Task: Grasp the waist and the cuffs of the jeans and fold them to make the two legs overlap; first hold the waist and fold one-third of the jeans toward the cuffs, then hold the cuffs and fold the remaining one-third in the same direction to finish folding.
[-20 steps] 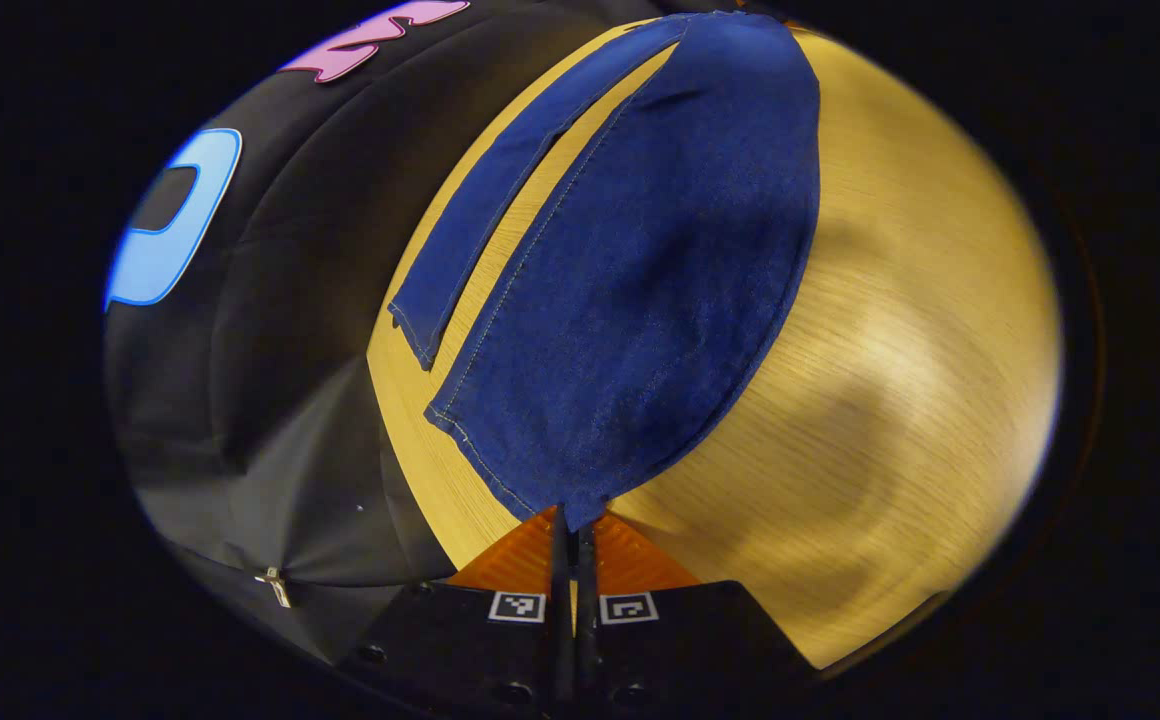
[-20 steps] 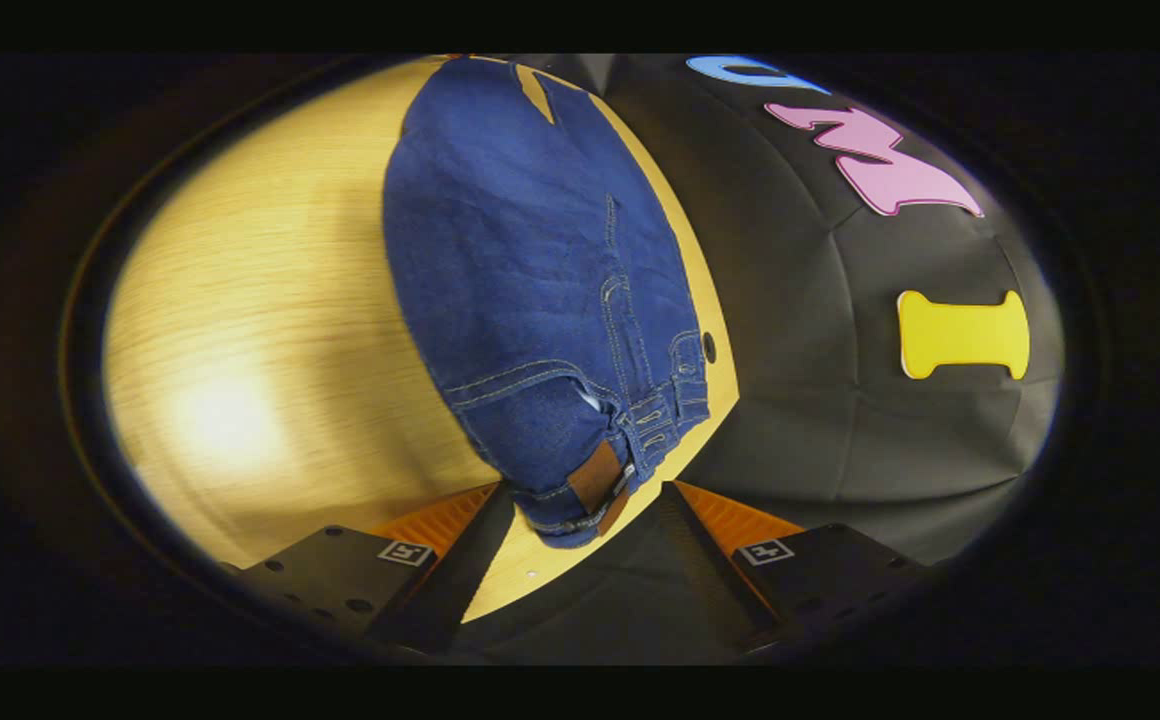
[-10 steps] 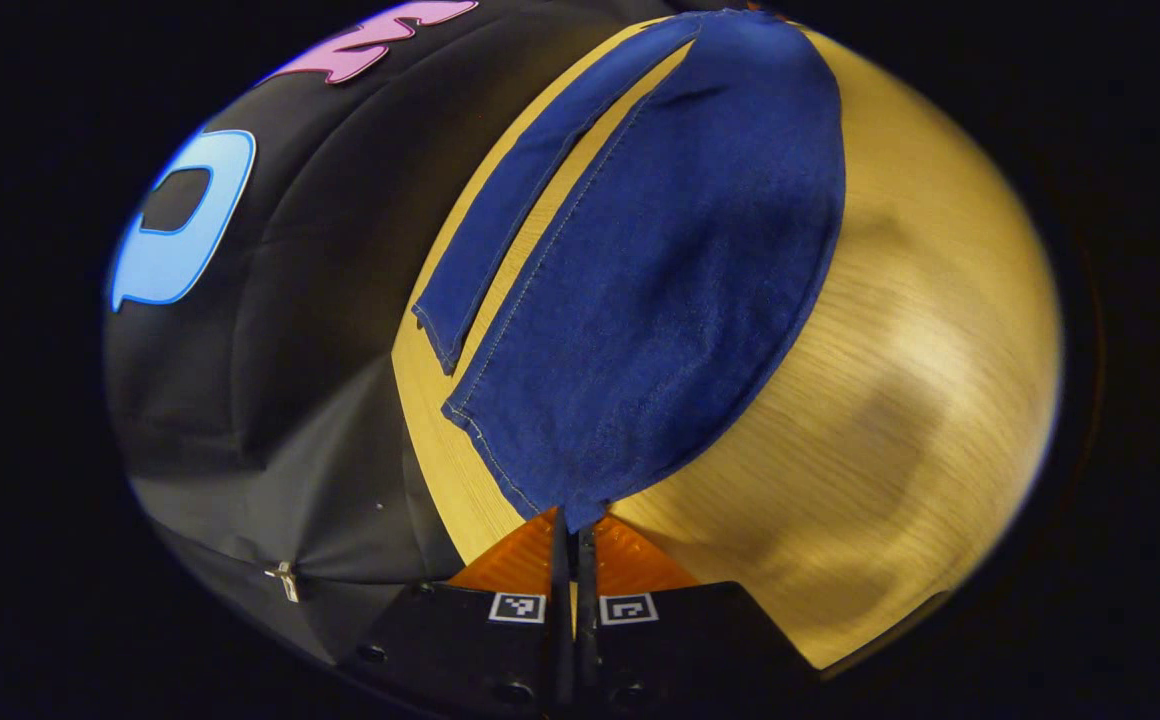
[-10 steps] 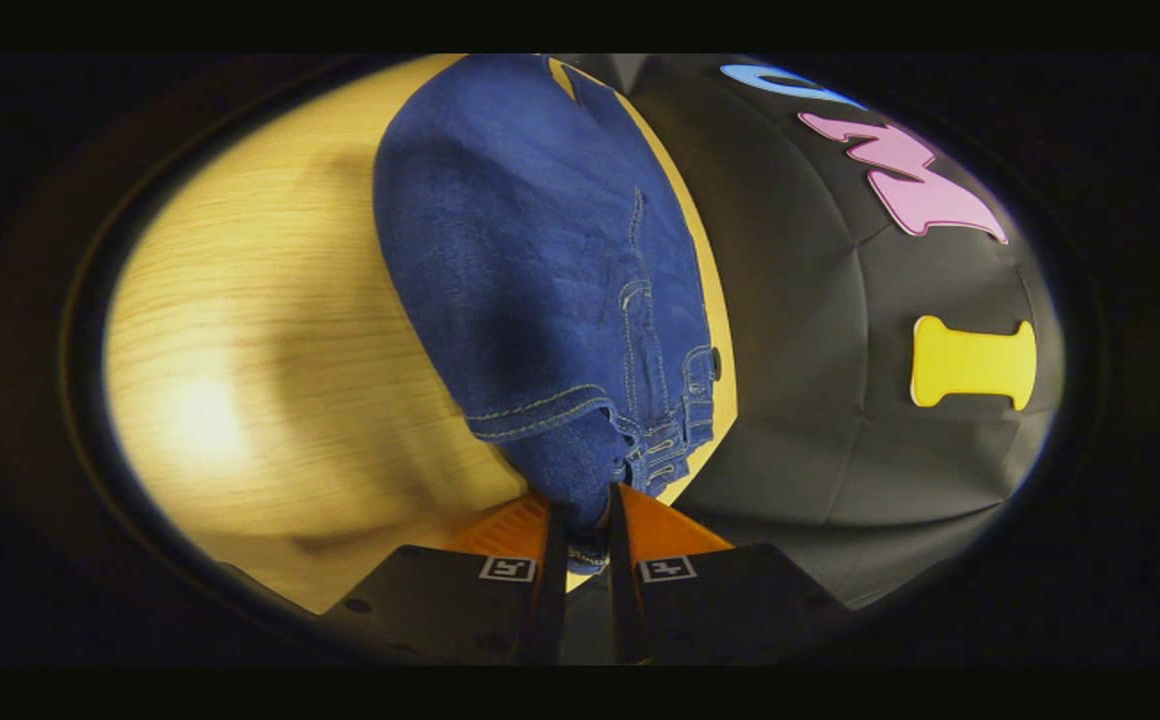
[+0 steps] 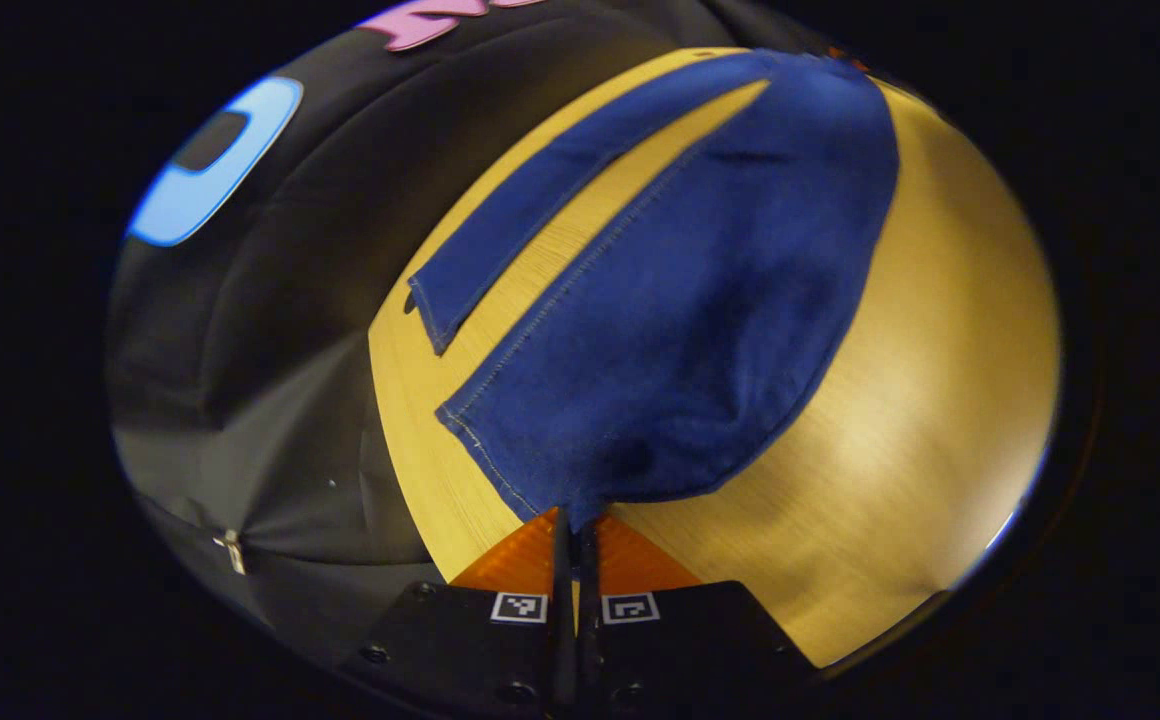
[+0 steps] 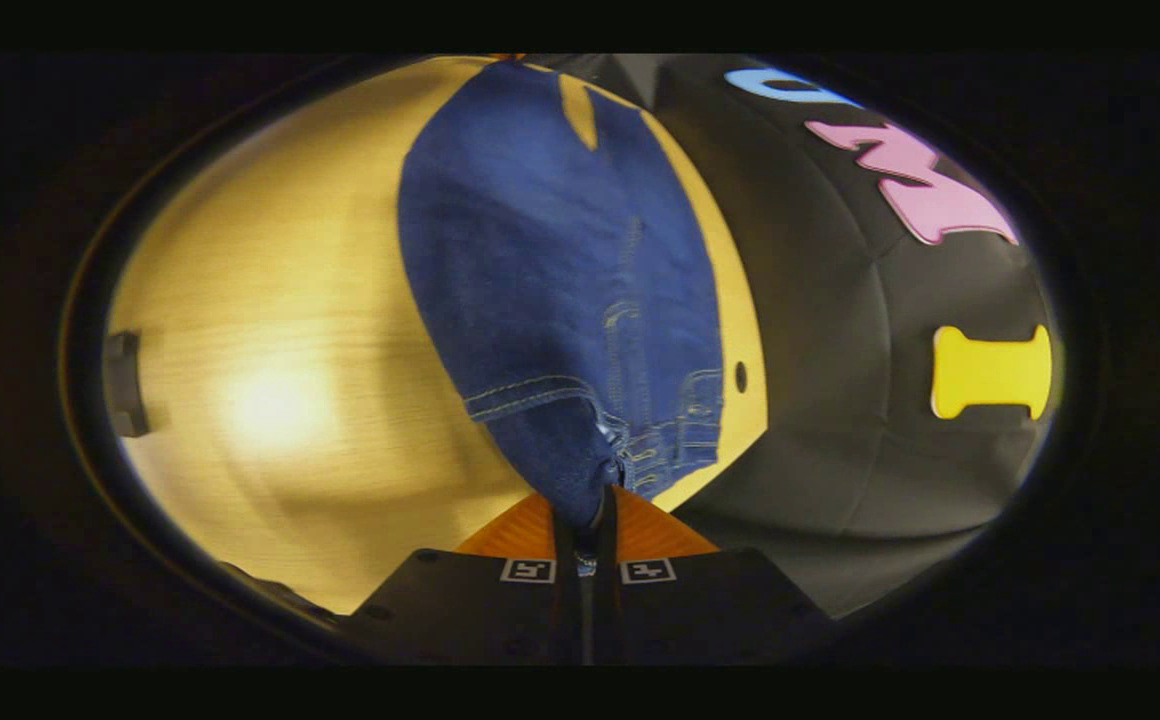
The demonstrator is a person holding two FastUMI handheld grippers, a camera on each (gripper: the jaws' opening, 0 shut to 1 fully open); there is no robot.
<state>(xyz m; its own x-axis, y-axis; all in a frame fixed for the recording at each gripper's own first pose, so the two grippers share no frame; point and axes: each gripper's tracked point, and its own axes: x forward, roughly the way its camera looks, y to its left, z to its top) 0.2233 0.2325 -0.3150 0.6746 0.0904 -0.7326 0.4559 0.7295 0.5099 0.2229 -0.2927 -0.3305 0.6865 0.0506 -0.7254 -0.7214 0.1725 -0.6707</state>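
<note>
Denim is taking up the middle of both views: the jeans (image 5: 680,330) are lying stretched along the far edge of the wooden surface (image 5: 940,420), right beside the black cloth wall.

In the left gripper view, the left tool (image 5: 570,525) is pinching the corner of the nearer leg's cuff, its two fingers pressed almost together with only the fabric between them. That leg is rising from the surface at the held end and spreading wide toward the far end. The other leg (image 5: 540,215) is lying flat beyond it, a strip of bare wood showing between the two, and its hemmed cuff is sitting near the surface's edge.

In the right gripper view, the right tool (image 6: 588,515) is clamping the waist end of the jeans (image 6: 560,270), fingers nearly closed on a bunched fold of waistband. Pale stitching, belt loops and a pocket seam are showing just above the grip. A small dark hole (image 6: 740,376) is sitting in the wood just beside the waistband. A dark object (image 6: 123,385) is resting at the far left rim; it is too blurred to identify.

No brand text or label on the jeans is readable; the square black-and-white markers on each tool's body are carrying patterns, not words.
</note>
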